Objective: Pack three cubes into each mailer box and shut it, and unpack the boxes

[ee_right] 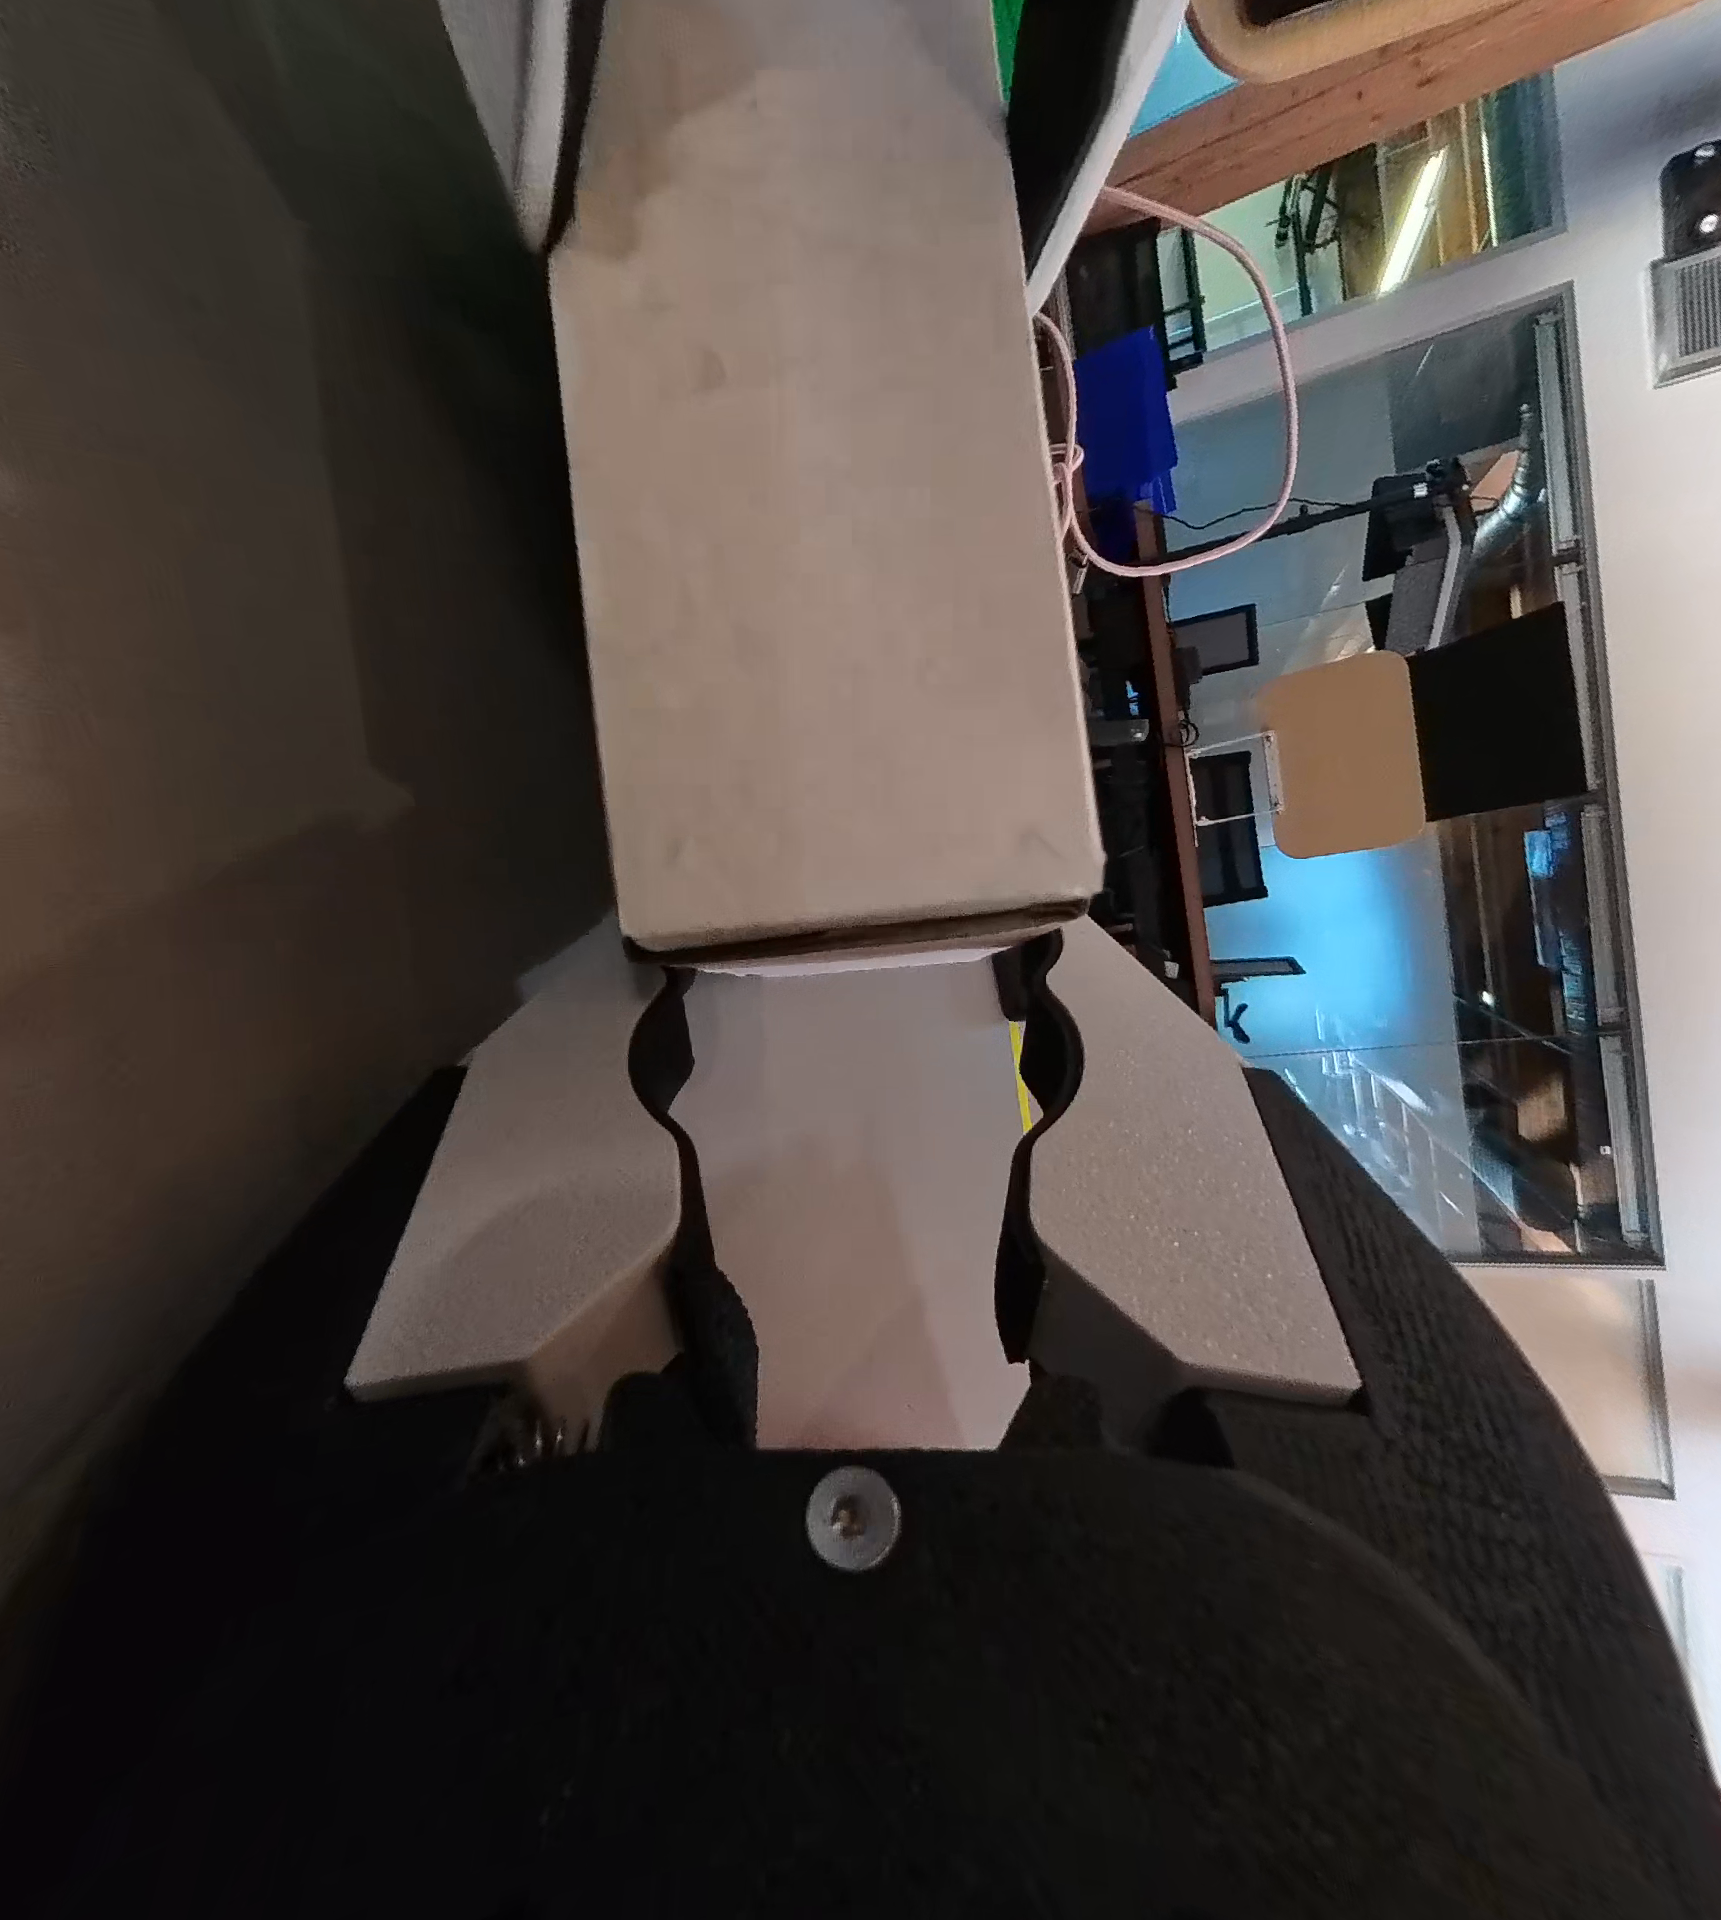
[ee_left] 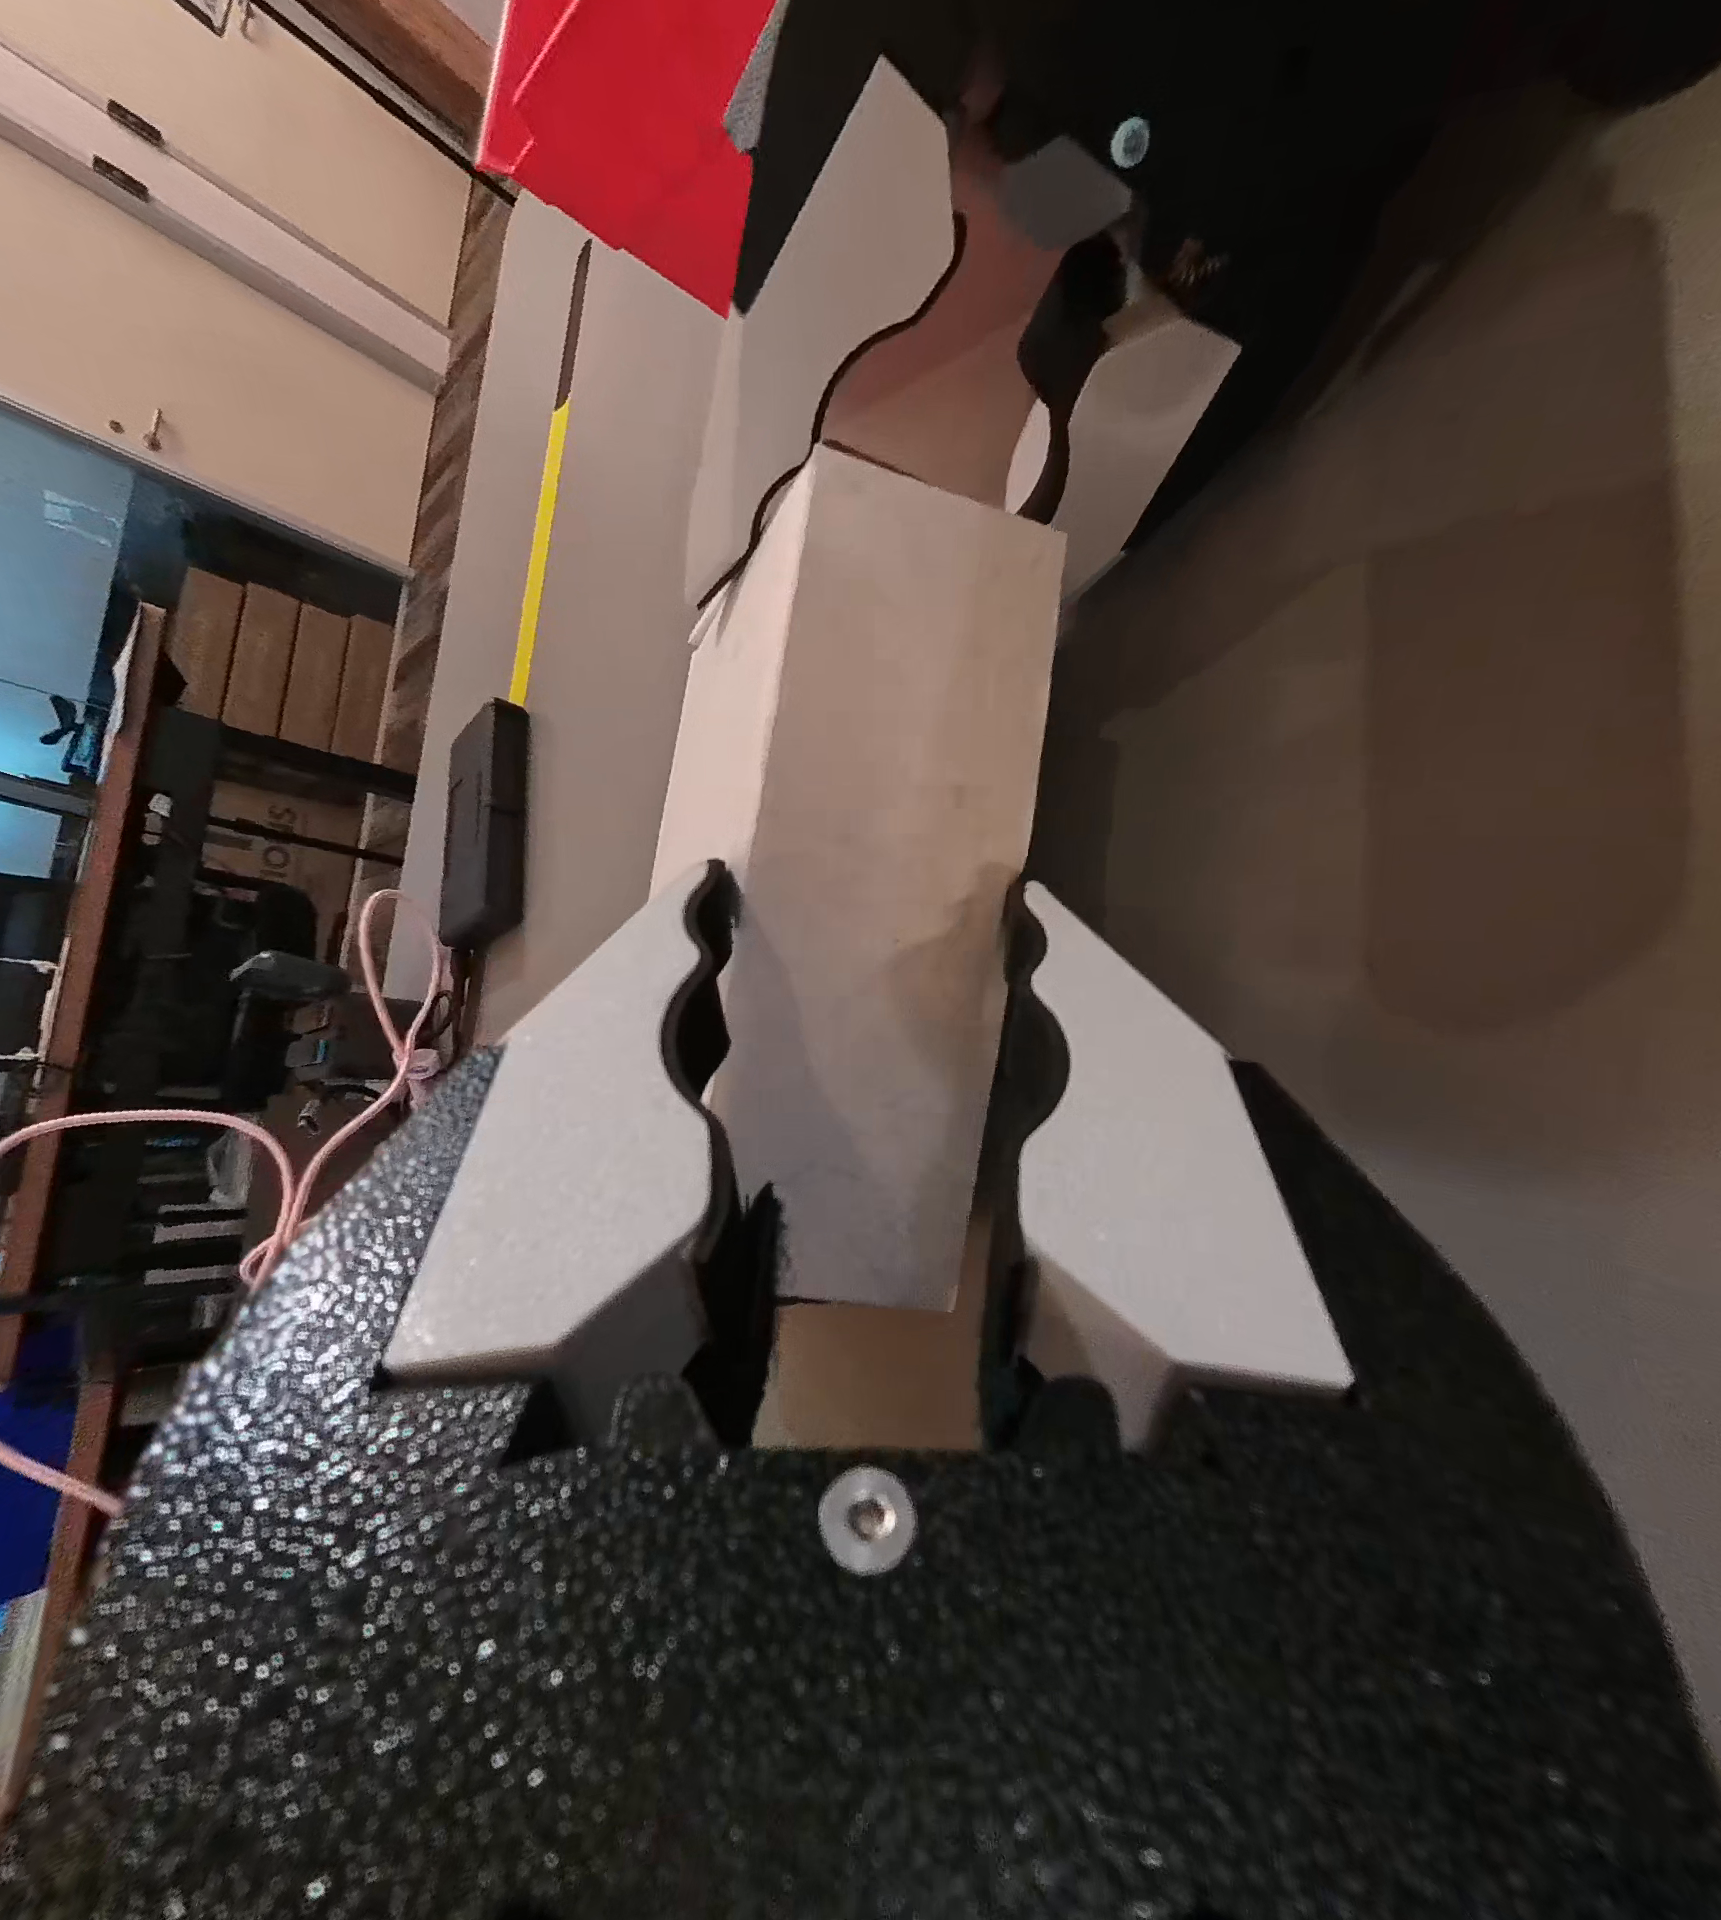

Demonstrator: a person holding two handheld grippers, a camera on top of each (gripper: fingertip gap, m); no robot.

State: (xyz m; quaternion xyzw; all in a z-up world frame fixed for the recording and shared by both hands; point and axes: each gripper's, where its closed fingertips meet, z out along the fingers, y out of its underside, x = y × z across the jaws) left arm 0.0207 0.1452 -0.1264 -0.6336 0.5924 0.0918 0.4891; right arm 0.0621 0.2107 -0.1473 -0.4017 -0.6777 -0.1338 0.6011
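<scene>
- The left gripper [ee_left: 866, 904] has two pale grey, wedge-shaped fingers [ee_left: 586, 1174] with wavy black pads along their inner edges.
- Its body [ee_left: 627, 1662], filling the lower part of the frame, is black with a grainy, glittering surface.
- A silver screw [ee_left: 867, 1521] sits at lower centre of that body.
- A thin pink cable [ee_left: 108, 1143] loops off at the left edge.
- The right gripper [ee_right: 840, 977] matches: grey fingers [ee_right: 1168, 1195], scalloped black pads, a matt black textured body [ee_right: 835, 1714].
- A silver screw [ee_right: 853, 1518] sits at its lower centre, and a small coiled spring [ee_right: 534, 1439] shows beneath the left-hand finger.
</scene>
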